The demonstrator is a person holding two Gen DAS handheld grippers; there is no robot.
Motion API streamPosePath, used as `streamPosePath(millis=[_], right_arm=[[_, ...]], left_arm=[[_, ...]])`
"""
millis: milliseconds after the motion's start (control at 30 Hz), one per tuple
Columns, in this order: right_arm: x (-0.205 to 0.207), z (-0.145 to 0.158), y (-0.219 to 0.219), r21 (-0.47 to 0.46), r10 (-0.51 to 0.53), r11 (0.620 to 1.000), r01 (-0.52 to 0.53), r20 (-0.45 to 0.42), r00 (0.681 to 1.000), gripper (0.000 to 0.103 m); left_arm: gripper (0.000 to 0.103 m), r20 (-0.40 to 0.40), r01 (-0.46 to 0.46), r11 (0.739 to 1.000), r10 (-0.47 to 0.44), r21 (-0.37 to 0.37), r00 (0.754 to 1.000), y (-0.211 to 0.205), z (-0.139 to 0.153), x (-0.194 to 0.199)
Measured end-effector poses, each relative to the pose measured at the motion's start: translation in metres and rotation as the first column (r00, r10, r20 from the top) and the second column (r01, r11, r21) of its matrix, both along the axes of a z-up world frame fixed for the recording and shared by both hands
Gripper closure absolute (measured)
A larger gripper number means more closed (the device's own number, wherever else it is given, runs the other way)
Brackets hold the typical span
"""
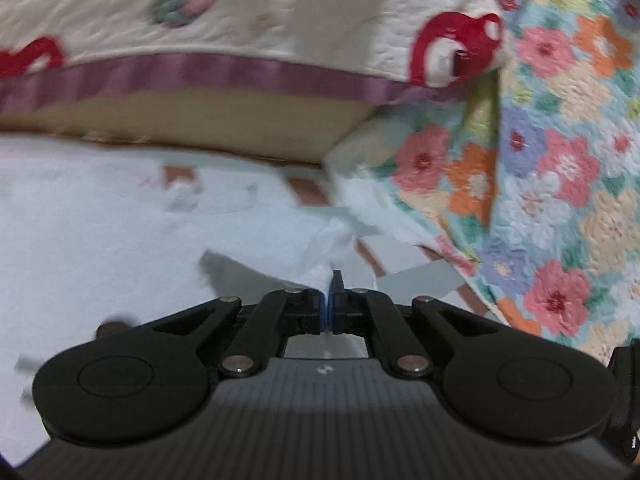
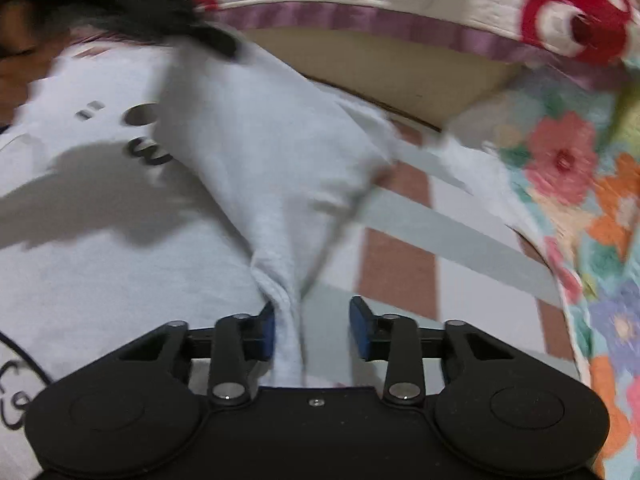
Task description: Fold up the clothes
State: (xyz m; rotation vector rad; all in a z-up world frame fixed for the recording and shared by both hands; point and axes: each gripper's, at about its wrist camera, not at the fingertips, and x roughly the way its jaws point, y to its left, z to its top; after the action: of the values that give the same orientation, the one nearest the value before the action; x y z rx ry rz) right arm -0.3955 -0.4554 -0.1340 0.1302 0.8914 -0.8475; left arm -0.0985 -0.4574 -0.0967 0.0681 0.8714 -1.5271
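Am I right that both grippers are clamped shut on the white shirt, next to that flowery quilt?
Not quite. Only the left gripper is shut on the white shirt. The right wrist view shows the right gripper open, a fold of the shirt lying between its blue pads. The flowery quilt is indeed alongside.

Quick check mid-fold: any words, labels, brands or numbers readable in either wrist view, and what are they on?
No text reads in full.
White T-shirt, upper print: a dark round shape above a "w"-like mark; looks partial, rest hidden by the fold.
White T-shirt, lower left: dark curved line with script-like marks, cut off and unreadable.
Cream quilt: red looping motif, blurred, unclear whether lettering.
Left wrist view otherwise shows none.
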Motion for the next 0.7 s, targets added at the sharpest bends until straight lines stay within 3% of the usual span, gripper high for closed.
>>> streamPosePath(millis=[133, 200, 300, 400, 467, 567, 700], right_arm=[[-0.01, 0.002, -0.006, 0.048, -0.079, 0.996, 0.077, 0.044, 0.996, 0.066], [-0.013, 0.003, -0.009, 0.079, -0.117, 0.991, 0.111, 0.065, 0.991, 0.066], [-0.019, 0.003, -0.014, 0.127, -0.173, 0.979, 0.161, 0.093, 0.981, 0.065], [-0.024, 0.003, -0.02, 0.195, -0.225, 0.96, 0.201, 0.111, 0.968, 0.062], [-0.026, 0.008, -0.021, 0.256, -0.223, 0.949, 0.183, 0.136, 0.965, 0.06], [-0.027, 0.032, -0.018, 0.265, -0.15, 0.961, 0.081, 0.249, 0.957, 0.057], [-0.018, 0.057, -0.05, 0.267, -0.155, 0.962, 0.052, 0.38, 0.912, 0.049]], left_arm=[[0.1, 0.045, -0.016, 0.983, 0.008, 0.182, 0.999, 0.001, -0.036, 0.002], [0.097, 0.008, -0.057, 0.982, 0.056, 0.179, 0.998, 0.009, -0.037, 0.015], [0.083, -0.019, -0.137, 0.978, 0.142, 0.154, 0.99, 0.019, -0.03, 0.038], [0.061, 0.004, -0.192, 0.974, 0.192, 0.121, 0.981, 0.019, -0.027, 0.056], [0.051, -0.013, -0.147, 0.985, 0.149, 0.088, 0.989, 0.006, -0.03, 0.067], [0.047, 0.029, -0.057, 0.992, 0.054, 0.116, 0.998, -0.026, -0.035, 0.072], [0.046, 0.099, 0.04, 0.989, -0.055, 0.143, 0.994, -0.063, -0.046, 0.062]])
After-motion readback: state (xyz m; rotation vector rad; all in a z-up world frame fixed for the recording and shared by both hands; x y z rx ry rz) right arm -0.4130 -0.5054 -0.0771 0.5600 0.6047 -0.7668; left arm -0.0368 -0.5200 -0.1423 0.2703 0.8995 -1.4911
